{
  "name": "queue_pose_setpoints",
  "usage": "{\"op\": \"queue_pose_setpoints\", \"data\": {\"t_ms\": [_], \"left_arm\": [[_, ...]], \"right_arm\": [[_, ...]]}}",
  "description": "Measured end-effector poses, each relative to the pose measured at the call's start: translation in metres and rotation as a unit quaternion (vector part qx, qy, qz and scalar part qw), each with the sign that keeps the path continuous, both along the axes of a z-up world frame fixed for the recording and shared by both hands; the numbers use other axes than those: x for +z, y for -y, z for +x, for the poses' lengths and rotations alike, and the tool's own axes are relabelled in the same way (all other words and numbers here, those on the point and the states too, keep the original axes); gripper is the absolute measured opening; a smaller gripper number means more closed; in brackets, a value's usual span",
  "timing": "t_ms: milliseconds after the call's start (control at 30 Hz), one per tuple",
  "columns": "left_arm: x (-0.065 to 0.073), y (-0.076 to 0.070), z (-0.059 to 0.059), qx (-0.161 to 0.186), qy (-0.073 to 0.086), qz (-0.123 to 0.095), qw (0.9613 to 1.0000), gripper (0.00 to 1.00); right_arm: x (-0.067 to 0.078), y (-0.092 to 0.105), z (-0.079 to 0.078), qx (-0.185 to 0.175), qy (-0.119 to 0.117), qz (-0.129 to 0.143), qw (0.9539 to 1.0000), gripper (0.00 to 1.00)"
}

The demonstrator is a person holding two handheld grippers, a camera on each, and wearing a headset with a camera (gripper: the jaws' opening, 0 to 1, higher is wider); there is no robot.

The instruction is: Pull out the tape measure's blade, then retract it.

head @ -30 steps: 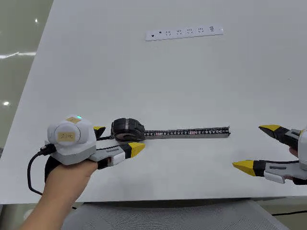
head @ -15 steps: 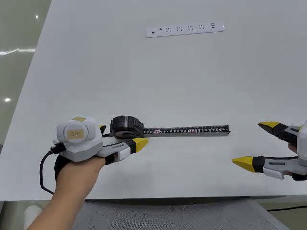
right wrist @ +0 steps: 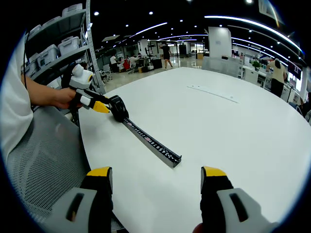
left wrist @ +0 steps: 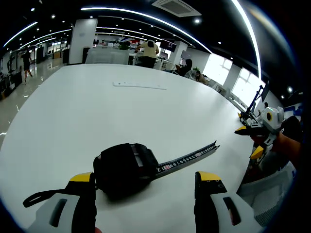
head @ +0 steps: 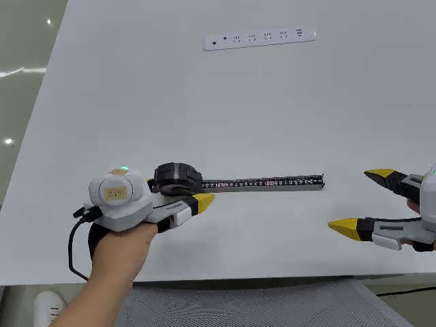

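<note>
A black tape measure case (head: 178, 179) lies on the white table, and its blade (head: 266, 182) is drawn out to the right, flat on the tabletop. My left gripper (head: 176, 191) is open with a jaw on either side of the case (left wrist: 125, 167); the far jaw is mostly hidden behind it. I cannot tell whether the jaws touch the case. My right gripper (head: 355, 199) is open and holds nothing, a short way right of the blade's free end. From the right gripper view, that gripper (right wrist: 156, 172) faces the blade end (right wrist: 174, 159).
A white power strip (head: 259, 38) lies at the far side of the table (head: 204, 109). The near table edge runs just below both grippers, and a grey mesh chair (head: 238, 306) sits under it. Shelving and people stand in the room behind.
My left gripper has slid a little to the right along the case, so its near tip now reaches past it. Case, blade and right gripper have hardly moved.
</note>
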State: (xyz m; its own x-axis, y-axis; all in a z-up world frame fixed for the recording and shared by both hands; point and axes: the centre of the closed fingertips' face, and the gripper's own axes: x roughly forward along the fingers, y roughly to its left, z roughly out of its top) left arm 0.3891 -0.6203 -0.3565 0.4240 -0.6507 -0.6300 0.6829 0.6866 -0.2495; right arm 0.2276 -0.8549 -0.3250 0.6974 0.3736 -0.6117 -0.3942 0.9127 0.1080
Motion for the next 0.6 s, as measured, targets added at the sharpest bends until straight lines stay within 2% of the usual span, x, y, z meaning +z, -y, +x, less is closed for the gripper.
{"op": "queue_pose_setpoints", "data": {"t_ms": [167, 200, 367, 600], "left_arm": [[0.000, 0.000, 0.005, 0.016, 0.003, -0.008, 0.9998, 0.79], [0.001, 0.000, 0.008, 0.030, 0.004, -0.018, 0.9994, 0.79], [0.000, 0.001, 0.008, 0.045, 0.014, -0.016, 0.9988, 0.77], [-0.002, -0.001, 0.012, 0.071, 0.015, -0.015, 0.9973, 0.74]], "right_arm": [[-0.001, 0.000, 0.001, -0.001, -0.001, 0.001, 1.0000, 0.74], [-0.001, 0.000, 0.002, -0.001, 0.000, -0.004, 1.0000, 0.73], [0.002, -0.001, 0.007, -0.003, 0.009, -0.005, 0.9999, 0.72], [0.000, -0.005, 0.014, 0.005, 0.015, -0.009, 0.9998, 0.71]]}}
